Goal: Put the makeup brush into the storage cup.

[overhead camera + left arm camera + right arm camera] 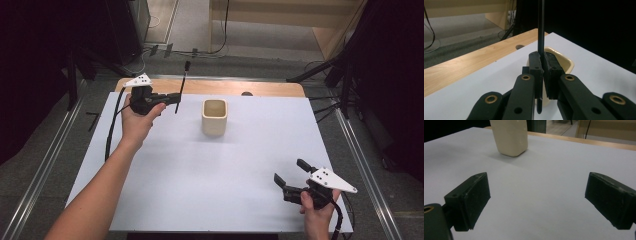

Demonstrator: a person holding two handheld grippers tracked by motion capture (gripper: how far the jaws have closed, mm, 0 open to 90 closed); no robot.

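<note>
My left gripper (176,98) is raised over the far left of the white sheet, shut on a thin black pen-like stick (181,86) that stands nearly upright. In the left gripper view the stick (541,27) is pinched between the two pads and runs above and below them. A cream square cup (215,116) stands upright on the sheet just right of that gripper, and its rim (564,58) shows behind the jaws. My right gripper (290,171) rests near the front right corner, open, nothing between its fingers. The cup (510,137) stands well ahead of it.
The white sheet (210,175) lies on a wooden table whose bare strip (225,87) runs along the far edge. Metal rails flank both sides. Black stands and cables (330,70) crowd the floor behind.
</note>
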